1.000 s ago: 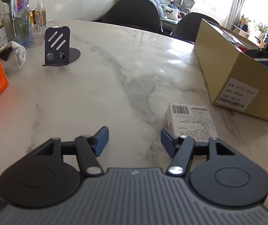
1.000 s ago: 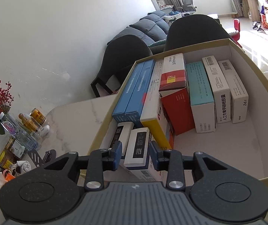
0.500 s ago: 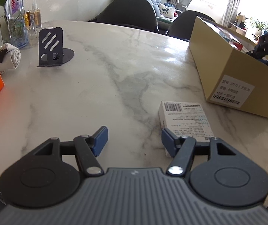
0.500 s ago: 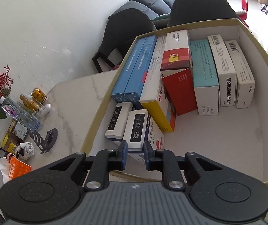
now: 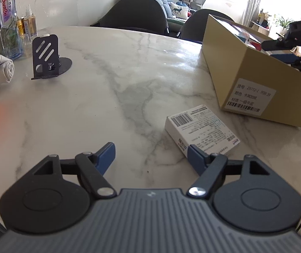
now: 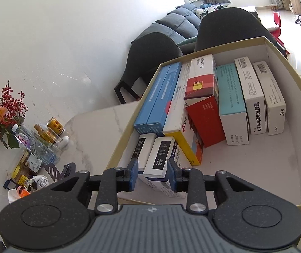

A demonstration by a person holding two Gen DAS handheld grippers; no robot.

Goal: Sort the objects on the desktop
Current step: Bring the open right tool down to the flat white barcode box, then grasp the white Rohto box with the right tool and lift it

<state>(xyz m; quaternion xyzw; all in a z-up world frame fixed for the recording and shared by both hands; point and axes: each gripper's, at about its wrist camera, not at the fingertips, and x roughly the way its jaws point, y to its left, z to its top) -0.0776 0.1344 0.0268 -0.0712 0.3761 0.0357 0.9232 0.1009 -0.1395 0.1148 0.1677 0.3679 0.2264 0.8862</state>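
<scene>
though flat: matte cardboard pkg (image 5: 202,129)

Left tongs (image 5: 151,155) spread wide, low; right tongs (image 6: 153,175) parted, angled down.

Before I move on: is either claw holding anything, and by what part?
Nothing held. Left claw is open; right claw straddles the near end of the black-labelled white box, gap beside one pad.

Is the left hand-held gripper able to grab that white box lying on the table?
Probably yes. The left hand-held gripper is open, and the white box lies flat just ahead by its right finger, with bare marble table around it and nothing on top.
</scene>
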